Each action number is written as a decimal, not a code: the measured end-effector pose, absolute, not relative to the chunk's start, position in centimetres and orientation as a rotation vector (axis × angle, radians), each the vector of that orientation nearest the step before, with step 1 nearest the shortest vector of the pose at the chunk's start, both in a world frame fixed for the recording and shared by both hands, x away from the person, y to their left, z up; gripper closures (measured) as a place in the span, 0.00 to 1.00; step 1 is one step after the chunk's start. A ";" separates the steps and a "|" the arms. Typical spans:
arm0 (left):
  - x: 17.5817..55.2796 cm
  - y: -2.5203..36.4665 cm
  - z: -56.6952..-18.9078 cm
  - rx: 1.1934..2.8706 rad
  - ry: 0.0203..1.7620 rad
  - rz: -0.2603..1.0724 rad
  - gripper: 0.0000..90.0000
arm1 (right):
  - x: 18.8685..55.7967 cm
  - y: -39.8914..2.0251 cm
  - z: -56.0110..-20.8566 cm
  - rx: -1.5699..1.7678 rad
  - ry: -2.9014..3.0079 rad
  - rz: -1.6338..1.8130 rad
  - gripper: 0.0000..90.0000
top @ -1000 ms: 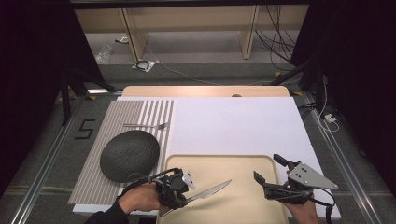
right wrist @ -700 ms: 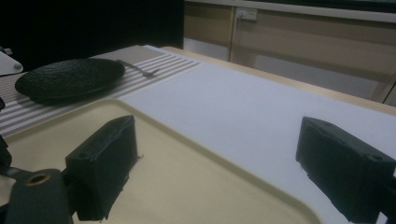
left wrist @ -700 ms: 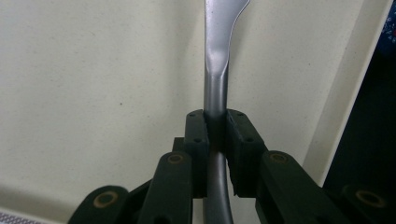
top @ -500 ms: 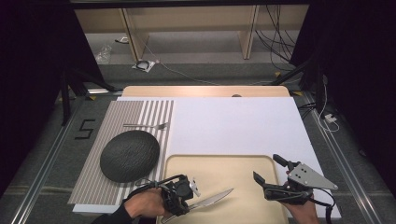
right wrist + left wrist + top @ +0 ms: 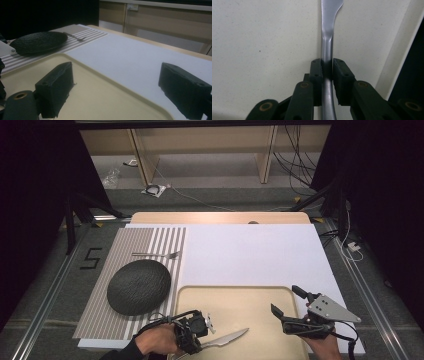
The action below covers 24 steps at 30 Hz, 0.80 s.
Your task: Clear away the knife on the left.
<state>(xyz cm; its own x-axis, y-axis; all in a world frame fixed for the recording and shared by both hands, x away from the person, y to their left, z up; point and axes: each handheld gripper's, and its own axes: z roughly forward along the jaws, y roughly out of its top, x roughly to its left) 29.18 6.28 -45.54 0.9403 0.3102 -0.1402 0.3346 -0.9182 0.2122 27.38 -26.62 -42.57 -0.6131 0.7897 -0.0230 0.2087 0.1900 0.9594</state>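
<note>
A silver table knife (image 5: 229, 338) lies low over the near left part of the cream tray (image 5: 235, 292), its blade pointing right. My left gripper (image 5: 200, 341) is shut on the knife's handle. In the left gripper view both pads (image 5: 316, 72) press on the handle of the knife (image 5: 327, 32), with the tray (image 5: 262, 50) right beneath it. My right gripper (image 5: 285, 299) hovers at the tray's right side, open and holding nothing. In the right gripper view its jaws stand wide apart around the gripper's middle (image 5: 117, 82) above the tray (image 5: 100, 100).
A dark round upturned dish (image 5: 139, 286) sits on the striped mat (image 5: 150, 240) left of the tray, with a fork (image 5: 156, 254) behind it. A white mat (image 5: 250, 255) covers the table beyond the tray. The table's near edge is close to both hands.
My left gripper has drawn the knife a little toward the near edge of the table. The right gripper has stayed put.
</note>
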 end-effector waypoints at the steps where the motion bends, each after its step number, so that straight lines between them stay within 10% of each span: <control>1: 29.2 6.4 -45.3 2.847 0.476 -0.170 0.83 | 27.4 -26.6 -42.6 0.931 1.943 1.437 0.15; 6: 28.8 6.5 -44.3 2.789 0.463 -0.089 0.56 | 27.4 -26.6 -42.6 0.934 1.938 1.446 0.15; 10: 28.6 6.2 -44.2 2.748 0.450 -0.060 0.55 | 27.4 -26.6 -42.6 0.932 1.937 1.445 0.15; 24: 27.6 5.1 -44.8 2.644 0.303 0.002 0.90 | 27.3 -26.6 -42.5 0.931 1.942 1.438 0.15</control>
<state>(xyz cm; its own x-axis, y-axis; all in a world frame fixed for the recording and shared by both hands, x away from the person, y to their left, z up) 27.64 5.13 -44.78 0.9755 0.2140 -0.0511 0.2132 -0.8624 0.4591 27.30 -26.63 -42.51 -0.6122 0.7903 -0.0239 0.2078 0.1900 0.9595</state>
